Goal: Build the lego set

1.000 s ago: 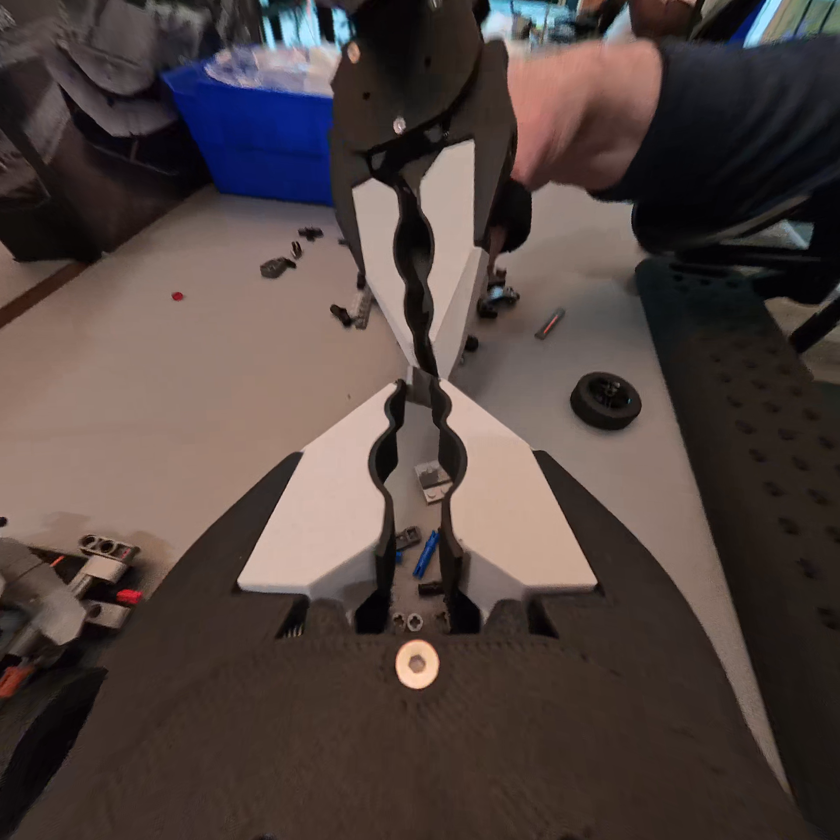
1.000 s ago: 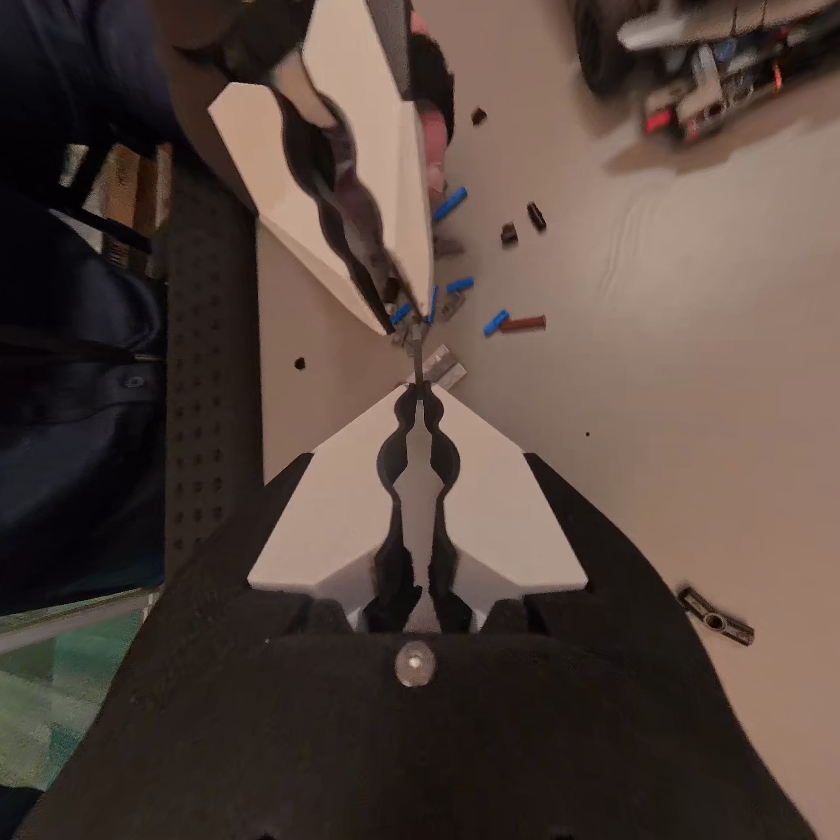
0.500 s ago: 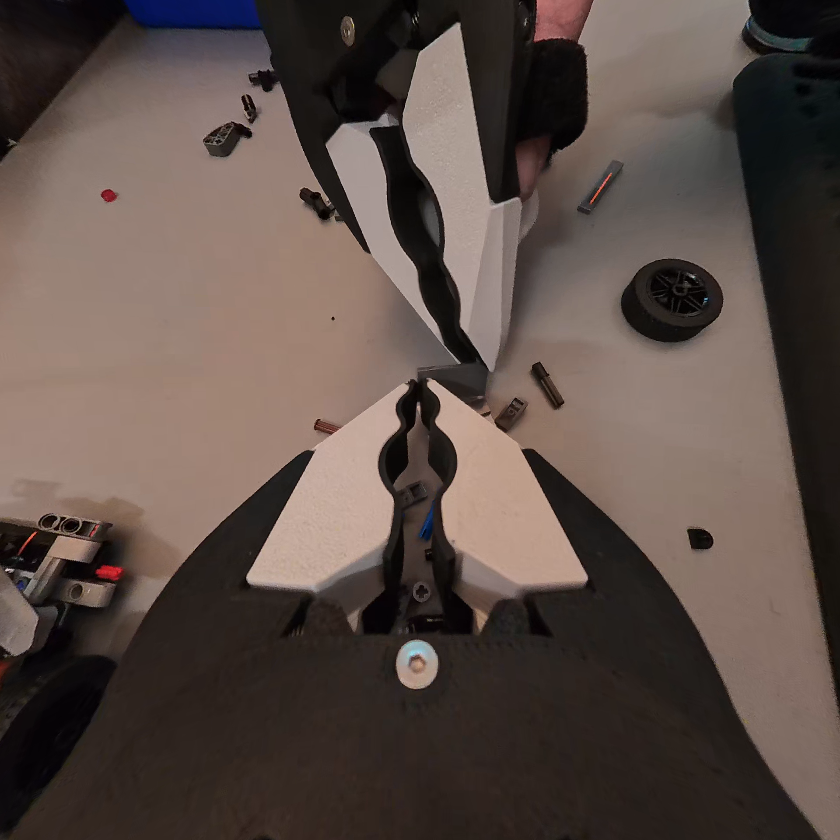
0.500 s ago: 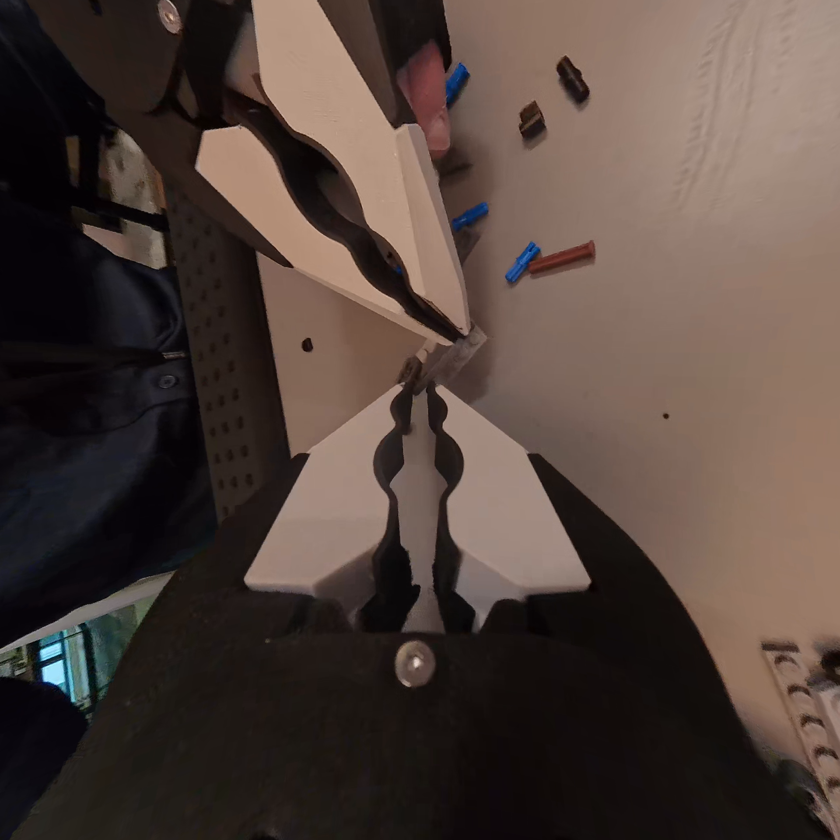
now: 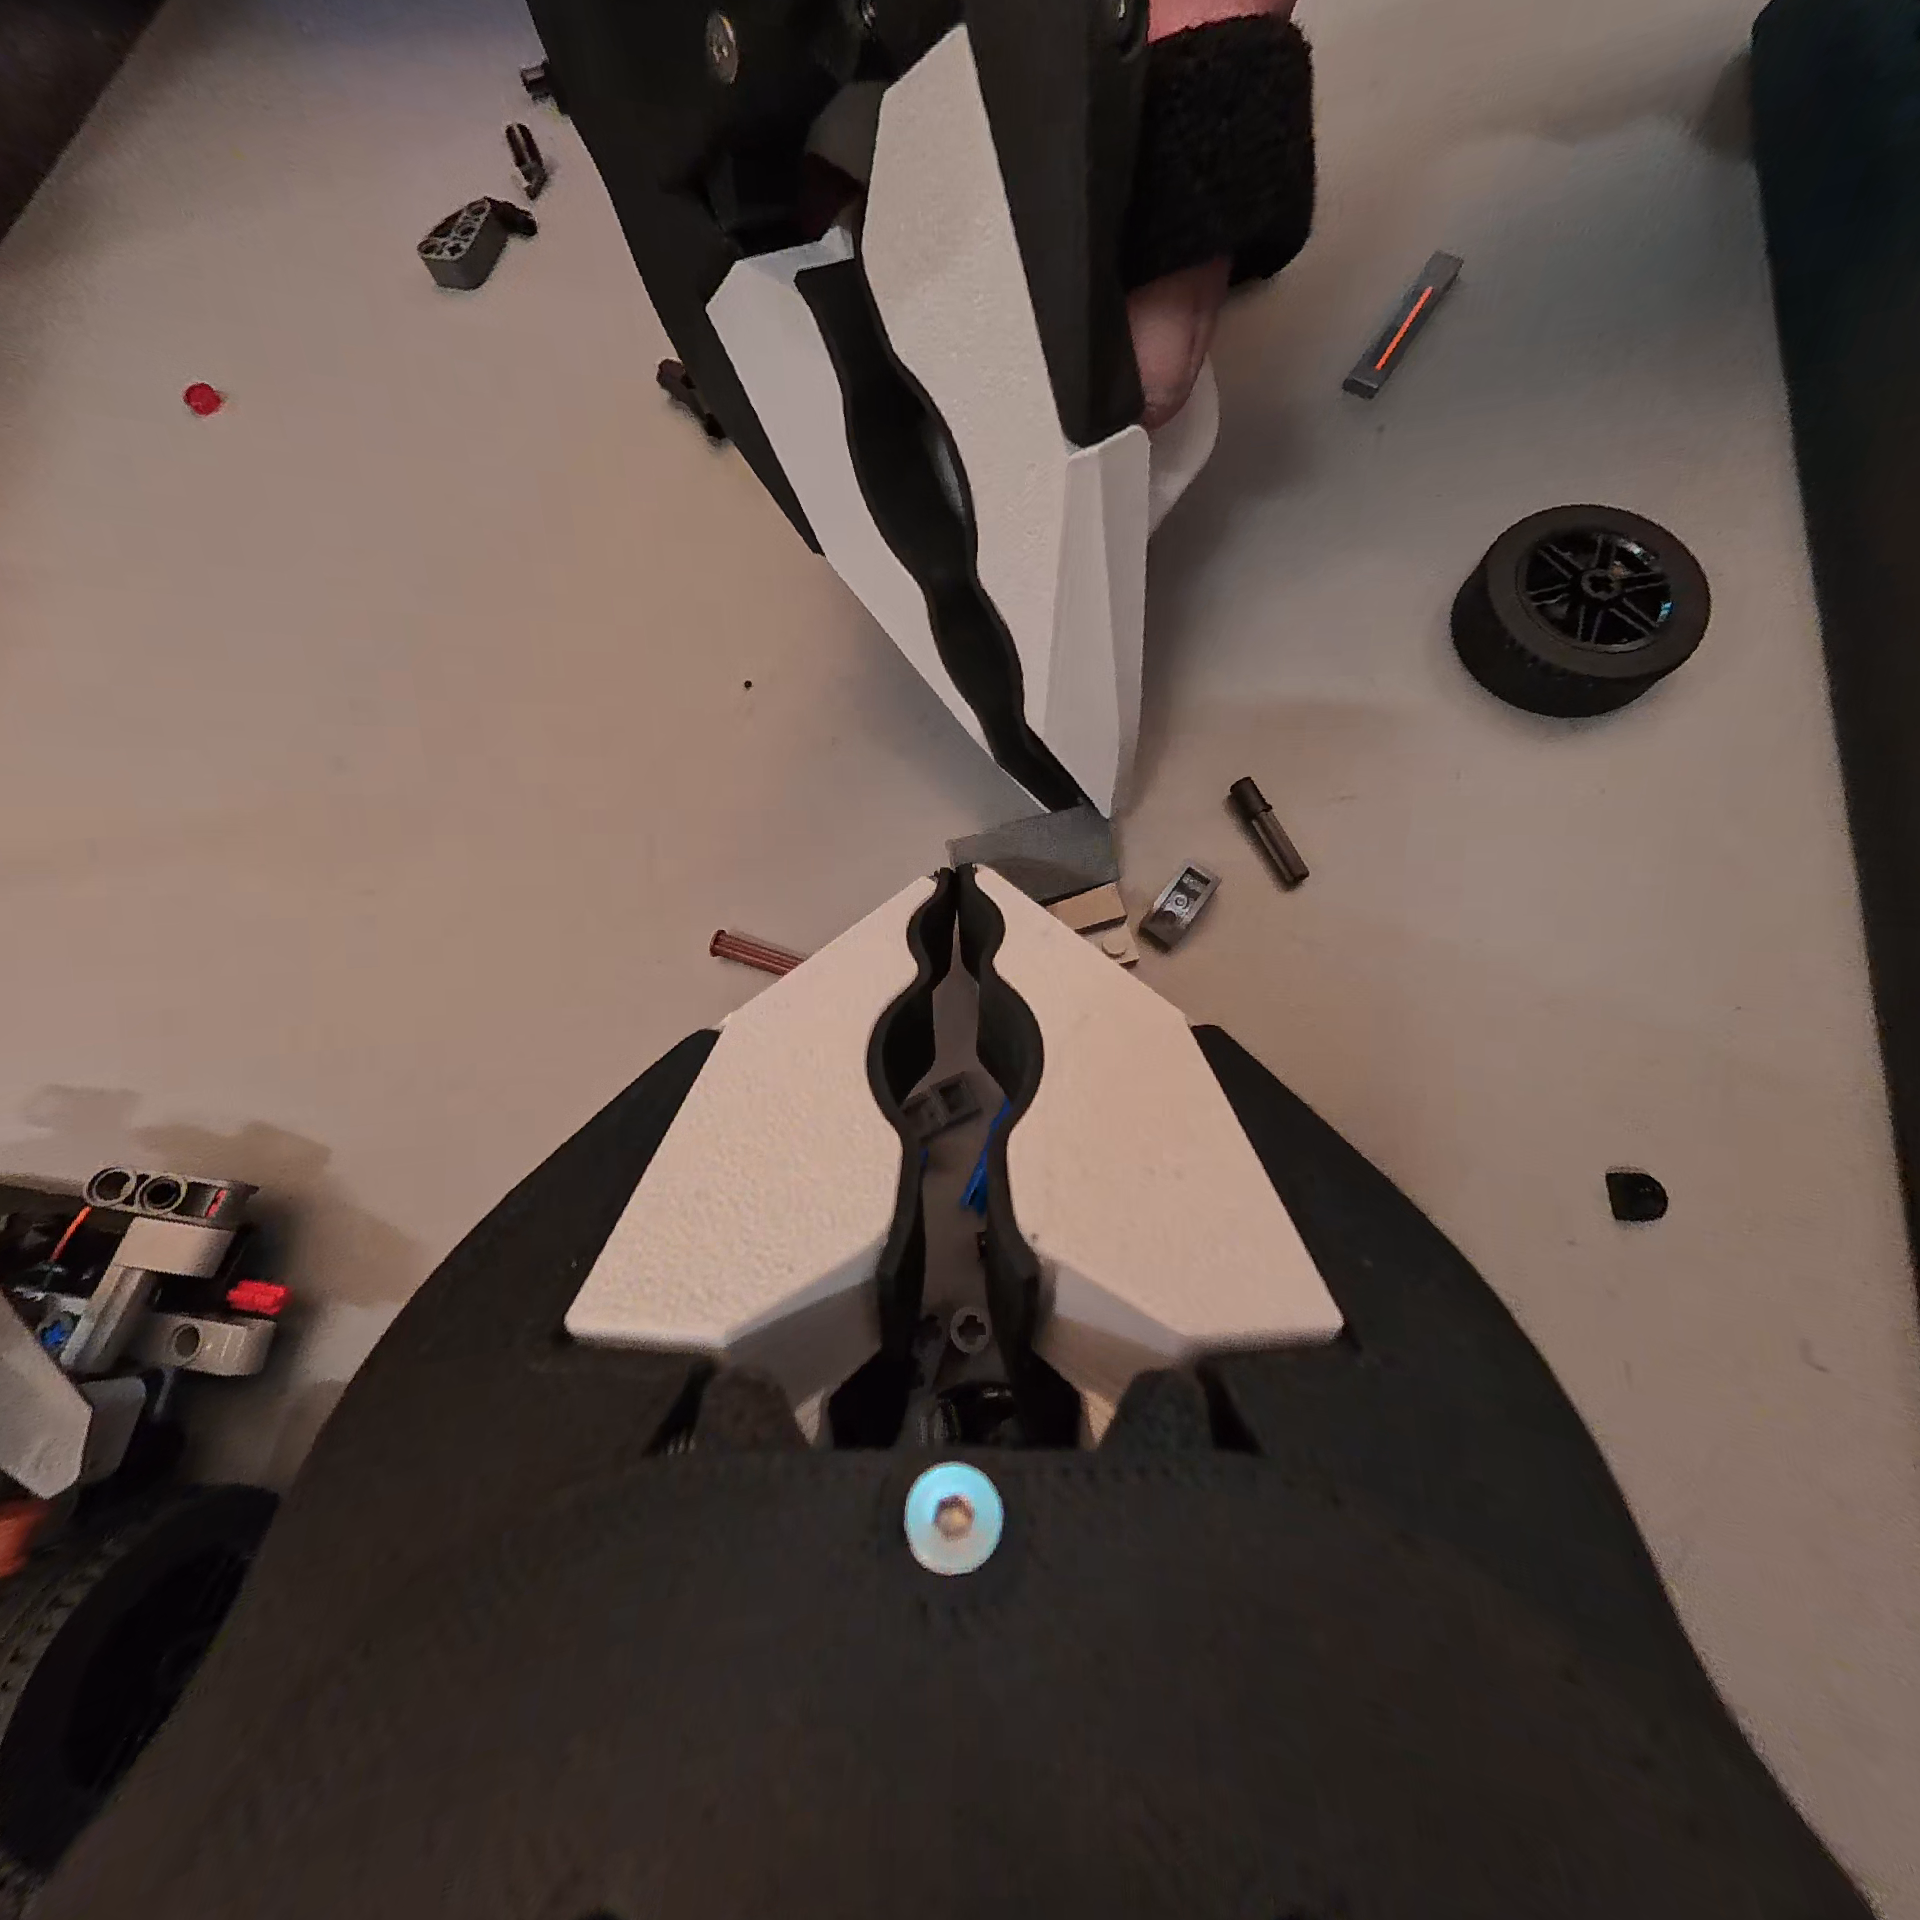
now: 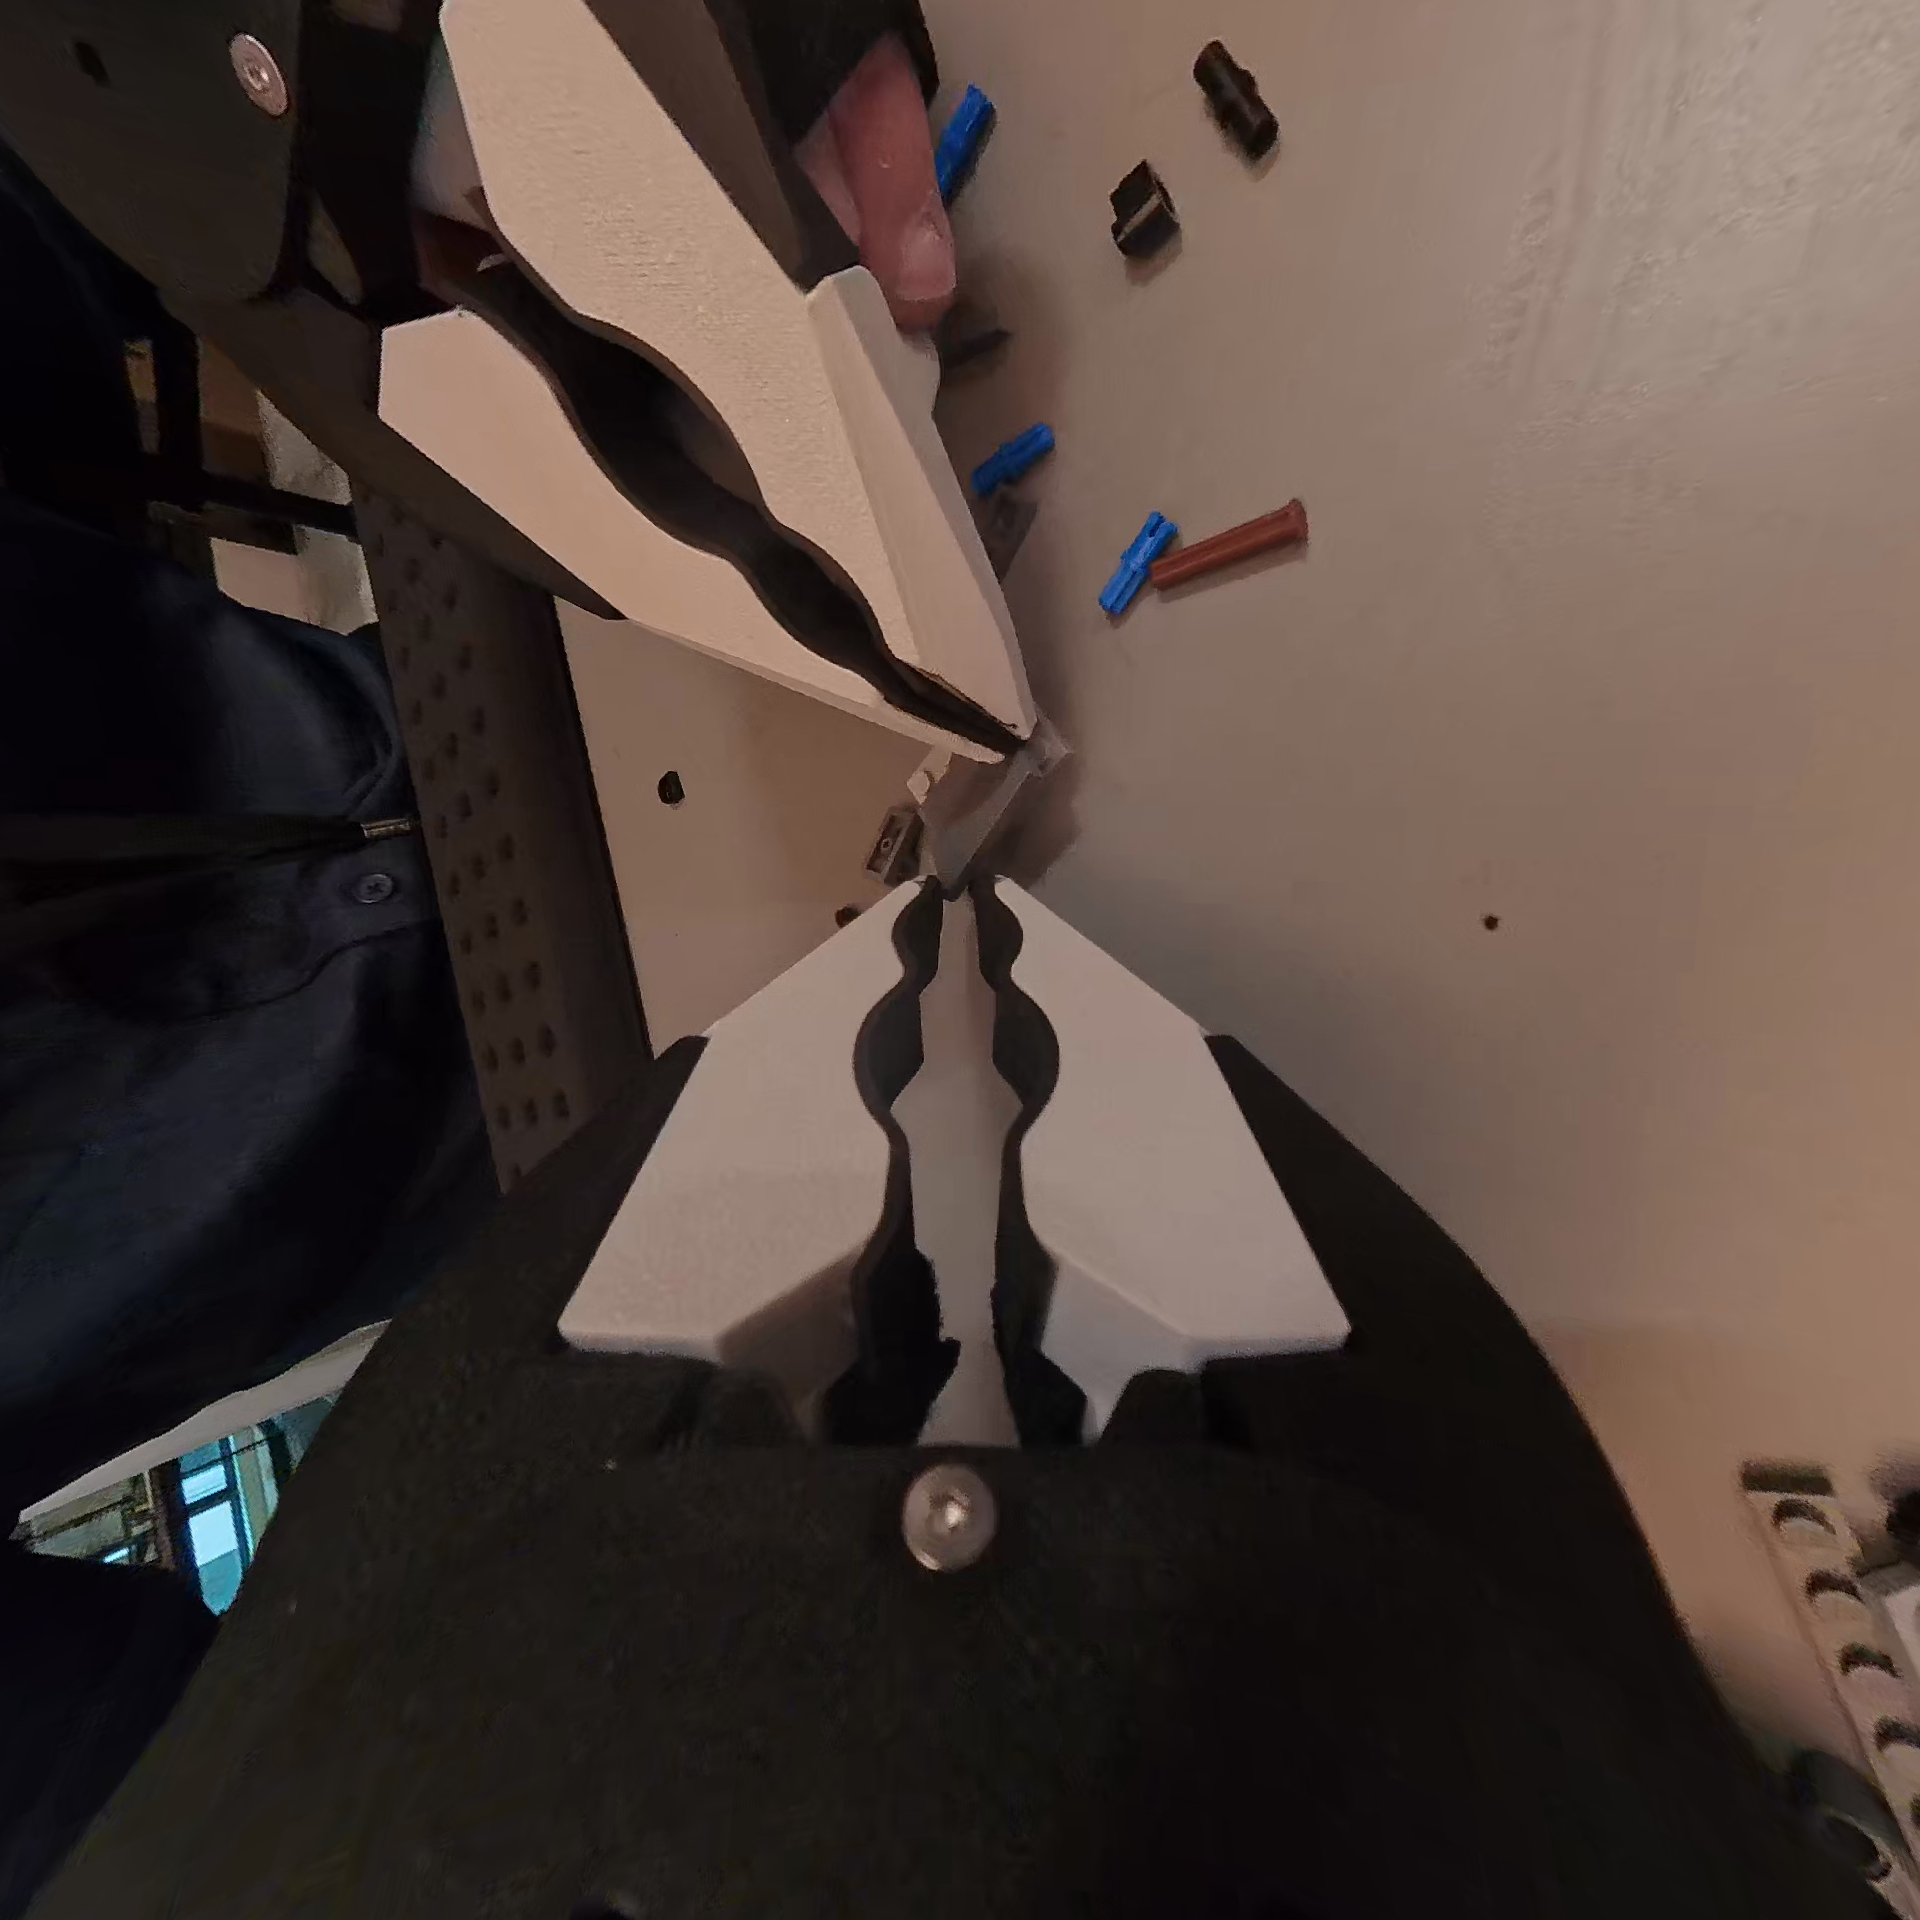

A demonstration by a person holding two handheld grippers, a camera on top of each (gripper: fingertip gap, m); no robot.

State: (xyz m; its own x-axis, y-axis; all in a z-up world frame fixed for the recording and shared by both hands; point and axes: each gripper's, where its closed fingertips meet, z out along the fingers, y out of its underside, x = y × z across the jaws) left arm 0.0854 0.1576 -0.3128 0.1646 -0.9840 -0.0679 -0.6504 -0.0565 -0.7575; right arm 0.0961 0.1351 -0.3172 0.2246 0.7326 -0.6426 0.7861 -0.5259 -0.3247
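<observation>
A: Pale desk (image 5: 416,727) w/ loose lego bits all over. Where's the piece?

B: Grey plate (image 5: 1039,844) sits mid-desk, held between both tools. My left hand-held gripper (image 5: 954,883) has its tips pressed together on the plate's near corner. My right hand-held gripper (image 6: 951,885) pinches the other end, tips nearly closed on it; in the right wrist view the plate (image 6: 987,816) runs edge-on from one set of tips to the other.

A: Anything next to the plate?

B: Just right of it, a small dark grey tile (image 5: 1179,904), then a black pin (image 5: 1268,831). Further right, a black wheel (image 5: 1579,608). Left of the plate, a brown axle (image 5: 753,951), partly behind my left finger. Well left and nearer me, the part-built car (image 5: 135,1278), grey w/ red bits.

A: Blue pins?

B: Right wrist view shows a few blue pins (image 6: 1138,561) beyond the plate, one touching the brown axle (image 6: 1231,542). Can't tell if the plate touches the desk.
</observation>
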